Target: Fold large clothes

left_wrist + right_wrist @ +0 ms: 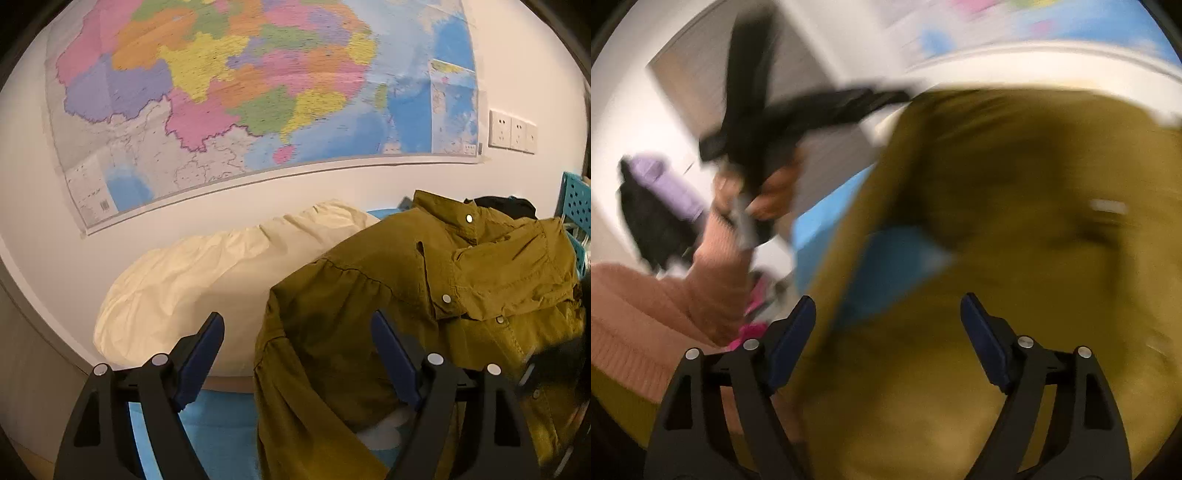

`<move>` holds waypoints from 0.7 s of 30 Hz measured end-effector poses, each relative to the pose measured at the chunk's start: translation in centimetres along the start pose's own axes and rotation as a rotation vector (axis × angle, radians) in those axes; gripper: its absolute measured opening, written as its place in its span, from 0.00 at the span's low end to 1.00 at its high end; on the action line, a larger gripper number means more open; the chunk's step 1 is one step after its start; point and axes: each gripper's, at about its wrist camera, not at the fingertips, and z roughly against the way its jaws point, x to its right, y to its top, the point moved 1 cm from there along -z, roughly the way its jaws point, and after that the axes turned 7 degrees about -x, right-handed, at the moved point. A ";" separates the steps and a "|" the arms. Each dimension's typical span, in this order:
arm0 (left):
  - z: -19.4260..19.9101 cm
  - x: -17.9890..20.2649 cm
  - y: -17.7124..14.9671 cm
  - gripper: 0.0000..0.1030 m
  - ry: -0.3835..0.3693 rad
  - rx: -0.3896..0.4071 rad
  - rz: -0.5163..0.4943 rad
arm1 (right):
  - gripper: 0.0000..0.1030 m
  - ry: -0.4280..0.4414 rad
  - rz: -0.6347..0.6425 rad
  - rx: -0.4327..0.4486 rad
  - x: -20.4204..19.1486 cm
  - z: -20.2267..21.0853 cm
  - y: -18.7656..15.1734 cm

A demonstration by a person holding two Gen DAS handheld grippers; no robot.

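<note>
An olive-green jacket (pixel 424 295) with snap buttons lies folded on a blue bed sheet (pixel 218 428), its collar toward the wall. My left gripper (pixel 297 332) is open above the jacket's left edge, holding nothing. In the right wrist view the frame is blurred by motion; the jacket (pixel 1015 258) fills the right side and my right gripper (pixel 888 317) is open over its edge, empty. The left gripper (pixel 764 122) shows there too, held in the person's hand at upper left.
A cream pillow (pixel 207 280) lies against the white wall under a large coloured map (pixel 240 85). A teal perforated basket (pixel 574 206) and a dark garment (pixel 506 206) sit at far right. Wall sockets (pixel 511 131) are right of the map. The person's pink sleeve (pixel 646 314) is at lower left.
</note>
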 end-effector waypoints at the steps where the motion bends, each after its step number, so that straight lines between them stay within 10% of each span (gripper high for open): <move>1: 0.0 -0.2 -0.1 0.76 -0.005 -0.002 0.006 | 0.87 0.016 0.020 -0.038 -0.9 -2.2 0.7; 3: 0.0 -0.5 -0.3 0.76 -0.010 0.004 0.010 | 0.86 0.034 0.026 -0.086 -1.9 -5.5 1.7; 5: 0.1 -0.7 -0.5 0.76 -0.012 0.009 0.005 | 0.63 0.089 0.024 -0.163 -2.9 -8.3 2.4; 7: 0.4 -1.1 -0.6 0.76 -0.010 0.017 0.004 | 0.06 0.097 0.057 -0.209 -3.8 -9.4 3.0; 14: 3.1 -2.6 0.3 0.81 -0.191 0.113 0.018 | 0.03 -0.065 0.078 0.032 -3.6 5.7 5.8; 21: 2.4 0.1 2.2 0.82 -0.306 0.150 -0.010 | 0.03 -0.471 -0.059 0.120 0.4 20.1 3.1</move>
